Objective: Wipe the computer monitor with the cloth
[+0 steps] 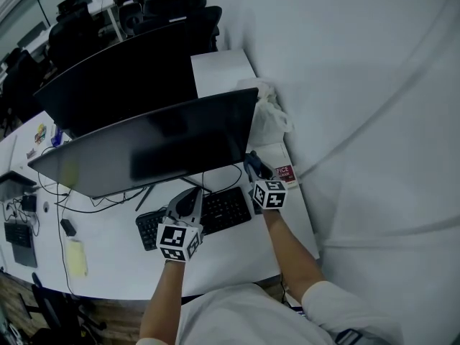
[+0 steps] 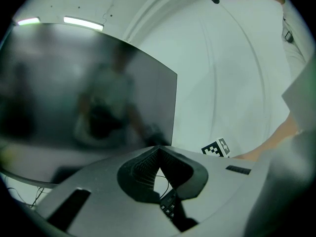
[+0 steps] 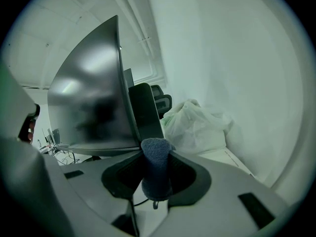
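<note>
The wide dark monitor (image 1: 158, 149) stands on the white desk (image 1: 122, 246), screen off; it also fills the left gripper view as monitor (image 2: 89, 98). My right gripper (image 1: 253, 167) is by the screen's lower right corner, shut on a dark blue cloth (image 3: 154, 169) that sticks up between its jaws. In the right gripper view the monitor (image 3: 91, 107) is seen edge-on, just left of that gripper (image 3: 155, 144). My left gripper (image 1: 188, 205) hovers over the keyboard (image 1: 215, 214) below the screen. Its jaws meet at the tips (image 2: 158, 149) with nothing between them.
A second monitor (image 1: 122, 77) stands behind the first. A white plastic bag (image 1: 269, 113) lies against the wall at the right, with a red booklet (image 1: 284, 175) in front of it. Cables and a yellow pad (image 1: 75, 257) lie at the left. The wall runs close along the desk's right side.
</note>
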Tool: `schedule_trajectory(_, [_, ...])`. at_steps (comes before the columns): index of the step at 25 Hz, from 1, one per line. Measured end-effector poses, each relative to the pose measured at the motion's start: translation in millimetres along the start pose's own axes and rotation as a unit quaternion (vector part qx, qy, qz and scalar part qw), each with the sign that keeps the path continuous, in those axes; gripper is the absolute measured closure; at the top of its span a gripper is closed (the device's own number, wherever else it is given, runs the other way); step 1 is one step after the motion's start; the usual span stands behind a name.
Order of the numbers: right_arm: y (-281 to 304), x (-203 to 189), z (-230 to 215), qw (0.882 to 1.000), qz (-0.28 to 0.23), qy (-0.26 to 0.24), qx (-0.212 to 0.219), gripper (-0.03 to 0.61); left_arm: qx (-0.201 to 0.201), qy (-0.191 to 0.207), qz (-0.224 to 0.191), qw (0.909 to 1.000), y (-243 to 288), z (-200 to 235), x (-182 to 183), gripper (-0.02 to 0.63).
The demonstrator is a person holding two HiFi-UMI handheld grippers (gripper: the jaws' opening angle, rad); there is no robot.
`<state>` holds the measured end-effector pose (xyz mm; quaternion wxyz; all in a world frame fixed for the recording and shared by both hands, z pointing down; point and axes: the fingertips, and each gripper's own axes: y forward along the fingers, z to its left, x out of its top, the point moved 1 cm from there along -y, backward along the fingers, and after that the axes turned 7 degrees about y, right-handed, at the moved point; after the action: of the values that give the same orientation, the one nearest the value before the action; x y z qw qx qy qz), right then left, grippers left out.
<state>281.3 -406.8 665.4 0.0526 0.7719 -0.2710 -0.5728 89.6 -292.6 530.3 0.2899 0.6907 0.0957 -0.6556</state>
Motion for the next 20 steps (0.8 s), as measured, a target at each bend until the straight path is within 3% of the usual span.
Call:
schedule_trajectory(8, [-6,27,17,0.999,-0.025,0.005,0.044,0.443,-0.011,0.005,-0.004,0.9999,7,-13,12,0.609])
schedule_trajectory(20, [-25,84,38,0.993,-0.081,0.01,0.088,0.443,0.004,0.016,-0.038,0.9992,-7,-17,49,0.609])
